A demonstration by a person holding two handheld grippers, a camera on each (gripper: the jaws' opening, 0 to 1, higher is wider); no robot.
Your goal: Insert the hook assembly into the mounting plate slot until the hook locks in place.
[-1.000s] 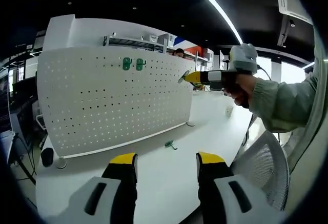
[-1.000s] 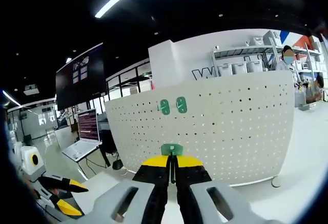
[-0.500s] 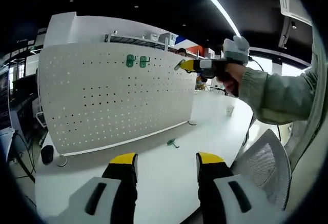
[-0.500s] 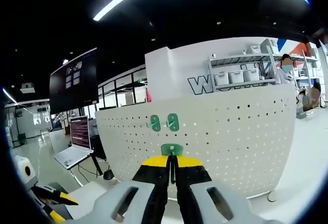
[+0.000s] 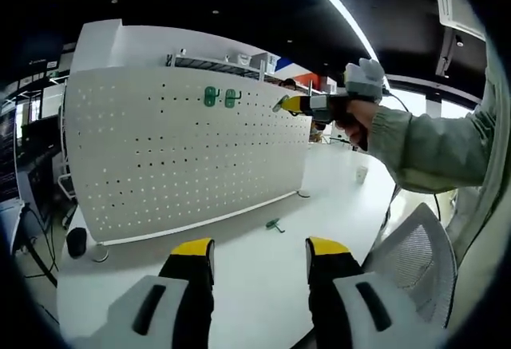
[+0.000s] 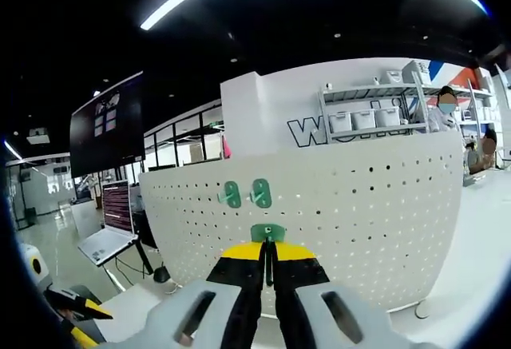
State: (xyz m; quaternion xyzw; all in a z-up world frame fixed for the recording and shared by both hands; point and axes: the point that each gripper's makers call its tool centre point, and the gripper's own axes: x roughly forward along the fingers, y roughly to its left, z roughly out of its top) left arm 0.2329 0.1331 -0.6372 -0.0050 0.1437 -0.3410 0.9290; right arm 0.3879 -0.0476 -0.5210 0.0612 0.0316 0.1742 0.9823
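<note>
Right jaws: my right gripper (image 6: 268,263) has its yellow-tipped jaws pressed together on a small green plastic hook (image 6: 267,232), which sticks up from between the tips.
Left jaws: my left gripper (image 5: 260,259) has its jaws spread wide, with nothing between them.
Board: I see a white metal board full of holes (image 6: 359,205) standing upright on the white counter (image 5: 263,265).
Hooks on board: two green hooks (image 5: 220,97) hang side by side near the board's top edge.
Held hook: it is in front of the board, just below those two; I cannot tell if it touches.
Spare hook: one more small green hook (image 5: 275,224) lies on the counter near the board's foot.
Hand: a hand in a pale green sleeve (image 5: 427,151) holds my right gripper up by the board's top right corner.
</note>
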